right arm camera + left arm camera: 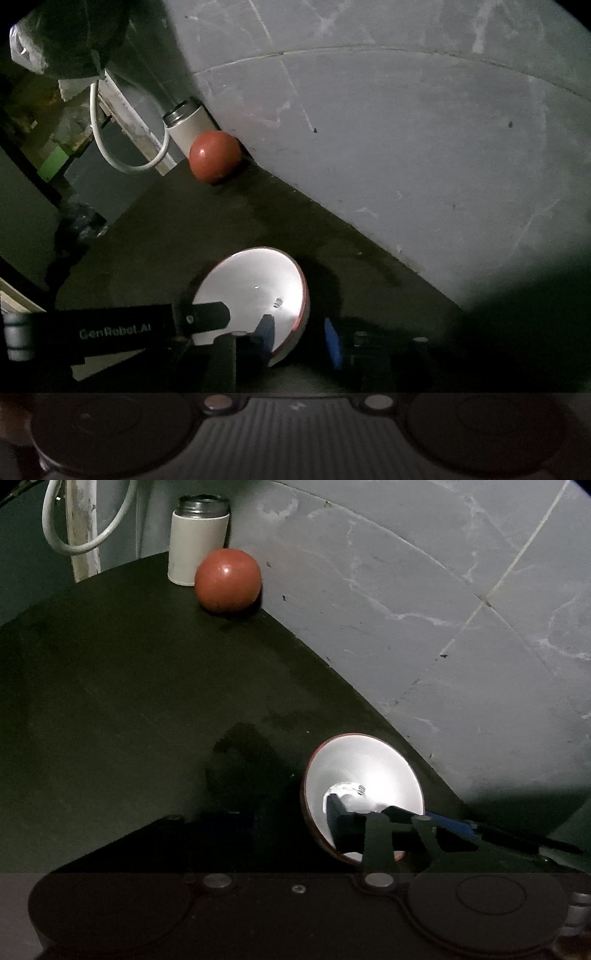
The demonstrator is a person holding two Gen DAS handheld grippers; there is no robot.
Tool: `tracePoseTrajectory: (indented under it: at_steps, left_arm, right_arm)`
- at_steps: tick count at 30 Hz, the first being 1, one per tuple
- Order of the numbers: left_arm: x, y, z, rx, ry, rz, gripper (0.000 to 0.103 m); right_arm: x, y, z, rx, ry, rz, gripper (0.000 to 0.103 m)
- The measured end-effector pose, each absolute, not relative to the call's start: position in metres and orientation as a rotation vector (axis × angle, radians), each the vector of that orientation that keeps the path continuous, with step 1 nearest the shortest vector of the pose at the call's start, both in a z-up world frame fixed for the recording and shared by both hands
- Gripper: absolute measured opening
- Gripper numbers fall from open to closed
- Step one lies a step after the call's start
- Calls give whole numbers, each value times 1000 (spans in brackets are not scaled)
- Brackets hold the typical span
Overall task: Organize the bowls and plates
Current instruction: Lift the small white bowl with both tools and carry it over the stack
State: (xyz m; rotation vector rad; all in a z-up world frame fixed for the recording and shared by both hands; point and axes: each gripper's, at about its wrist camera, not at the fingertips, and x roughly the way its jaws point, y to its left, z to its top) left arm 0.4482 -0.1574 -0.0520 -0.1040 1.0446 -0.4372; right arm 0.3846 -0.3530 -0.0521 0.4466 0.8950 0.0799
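Note:
A small bowl (369, 771) (255, 284), white inside and red outside, is over the dark counter (129, 701) near the wall. My right gripper (299, 338) has one blue pad inside the bowl and the other outside, shut on its near right wall. In the left wrist view the right gripper (421, 816) comes in from the right. My left gripper (306, 812) (207, 321) holds the bowl's left wall, one finger lying inside; its outer finger is lost in the dark. A second red bowl (227, 579) (214, 157) lies upside down at the back.
A white jar (197, 542) (186, 123) with a metal rim stands behind the red bowl in the corner. A grey marbled wall (406, 609) runs along the counter's right edge. A white cable (74, 535) loops down beyond the counter's far left end.

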Motion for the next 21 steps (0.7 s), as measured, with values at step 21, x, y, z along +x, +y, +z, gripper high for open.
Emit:
tracePoseTrajectory:
  at_steps: [21]
  left_arm:
    - [406, -143, -28, -163, 966, -470, 10]
  right_arm:
    - [368, -352, -35, 478, 863, 128, 18]
